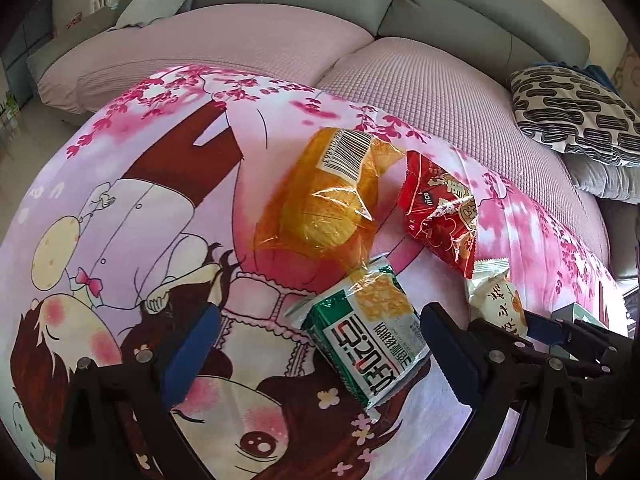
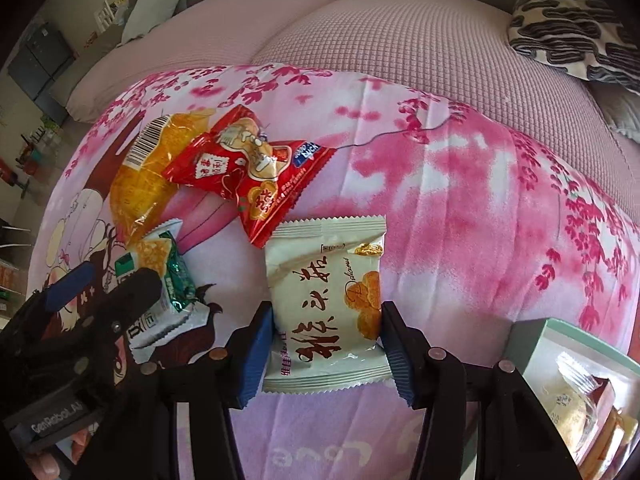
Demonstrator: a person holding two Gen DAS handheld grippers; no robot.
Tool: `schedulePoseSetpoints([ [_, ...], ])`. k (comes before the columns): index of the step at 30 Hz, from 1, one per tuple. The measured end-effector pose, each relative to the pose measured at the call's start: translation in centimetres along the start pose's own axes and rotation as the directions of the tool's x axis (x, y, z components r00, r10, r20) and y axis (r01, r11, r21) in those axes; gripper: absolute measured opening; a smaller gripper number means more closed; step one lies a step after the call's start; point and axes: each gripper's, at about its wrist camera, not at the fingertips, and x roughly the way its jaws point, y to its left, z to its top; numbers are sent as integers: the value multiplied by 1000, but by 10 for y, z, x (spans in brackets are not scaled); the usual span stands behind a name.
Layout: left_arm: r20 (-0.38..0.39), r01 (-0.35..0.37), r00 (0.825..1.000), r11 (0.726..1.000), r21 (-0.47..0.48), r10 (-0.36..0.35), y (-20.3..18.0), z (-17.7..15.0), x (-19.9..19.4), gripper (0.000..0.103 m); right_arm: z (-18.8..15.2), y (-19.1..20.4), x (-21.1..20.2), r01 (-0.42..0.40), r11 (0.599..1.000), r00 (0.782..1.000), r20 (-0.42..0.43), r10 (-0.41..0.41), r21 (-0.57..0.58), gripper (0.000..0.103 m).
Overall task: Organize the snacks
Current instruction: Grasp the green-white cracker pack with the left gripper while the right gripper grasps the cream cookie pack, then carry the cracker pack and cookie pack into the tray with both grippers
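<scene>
Four snack packets lie on a pink cartoon-print cloth (image 2: 440,200) spread in front of a sofa (image 1: 420,80). The right gripper (image 2: 328,344) has its blue pads touching both sides of the cream packet (image 2: 328,300); it looks clenched on it, though the packet rests flat on the cloth. The left gripper (image 1: 316,344) is spread wide around the green packet (image 1: 368,332), not touching it. Beyond lie an orange packet (image 1: 324,200) and a red packet (image 1: 440,208), the red one overlapping the orange. A box (image 2: 576,392) at bottom right already holds snacks and is probably the destination. The thin wrapper could slip or crumple if squeezed unevenly, and lifting could drag the red packet touching its top corner. The box is cut off by the frame, so its free space is unclear.
</scene>
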Motion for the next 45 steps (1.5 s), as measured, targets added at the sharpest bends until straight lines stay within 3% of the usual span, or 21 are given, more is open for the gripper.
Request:
schedulePoseSetpoints([
  [6, -44, -26, 999, 999, 21, 27, -12, 3, 19, 100, -21, -8, -11, 28, 999, 999, 23, -28, 24, 55],
  [12, -26, -42, 999, 999, 30, 43, -8, -5, 15, 97, -36, -9, -22, 53, 997, 998, 40, -55, 56, 55],
  [17, -12, -54, 998, 998, 40, 55, 0, -11, 4, 61, -54, -9, -30, 23, 994, 997, 72, -31, 109, 55],
  [19, -12, -38, 999, 999, 25, 39, 5, -12, 0, 54, -61, -8, -32, 6, 992, 997, 80, -17, 129, 55],
  [32, 30, 31, 999, 1000, 2, -31, 9, -33, -36, 52, -99, -1, -73, -94, 958, 979, 200, 39, 270, 55],
  [45, 107, 86, 989, 990, 111, -98, -44, -43, -80, 52, -122, -29, -113, -108, 929, 951, 308, -7, 354, 55],
])
